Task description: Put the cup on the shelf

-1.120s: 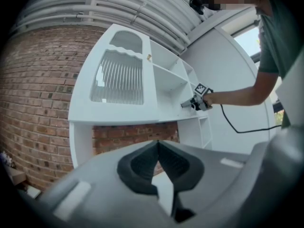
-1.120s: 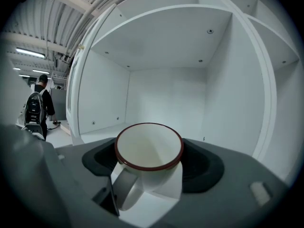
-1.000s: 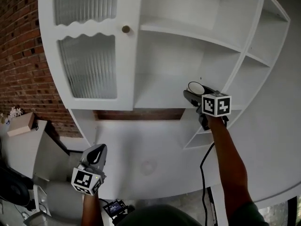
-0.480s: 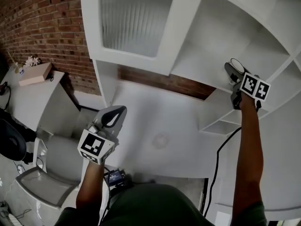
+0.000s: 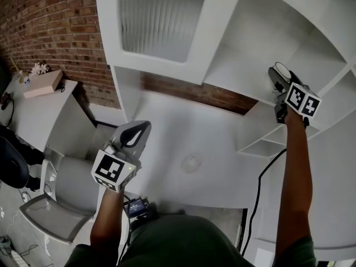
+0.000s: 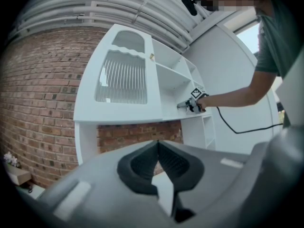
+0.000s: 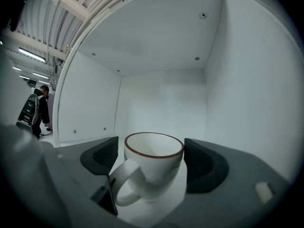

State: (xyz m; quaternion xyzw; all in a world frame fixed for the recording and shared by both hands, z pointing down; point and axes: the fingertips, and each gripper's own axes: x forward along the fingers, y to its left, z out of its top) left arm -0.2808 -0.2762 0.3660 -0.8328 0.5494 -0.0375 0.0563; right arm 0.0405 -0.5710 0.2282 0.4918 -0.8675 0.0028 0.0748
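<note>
A white cup (image 7: 154, 167) with a dark red rim stands upright on the floor of the white shelf compartment (image 7: 161, 103), its handle turned toward the camera. My right gripper (image 7: 152, 158) straddles it, its jaws opening, with a thin gap showing between each pad and the cup wall. In the head view the right gripper (image 5: 278, 75) reaches into the cabinet's shelf (image 5: 233, 71), and the cup's rim (image 5: 282, 68) shows just past it. The left gripper (image 5: 136, 135) hangs low over the table, shut and holding nothing, its jaw tips meeting in the left gripper view (image 6: 158, 148).
The cabinet has a ribbed glass door (image 5: 161, 21) to the left of the open shelves and small cubbies (image 5: 261, 146) below. A brick wall (image 5: 50, 32), a white table (image 5: 189, 138), a grey chair (image 5: 61, 199) and the gripper's black cable (image 5: 260, 177) surround me.
The head view has swung down and left, so the cabinet sits higher in frame. The left gripper has risen. The right gripper has stayed at the shelf around the cup.
</note>
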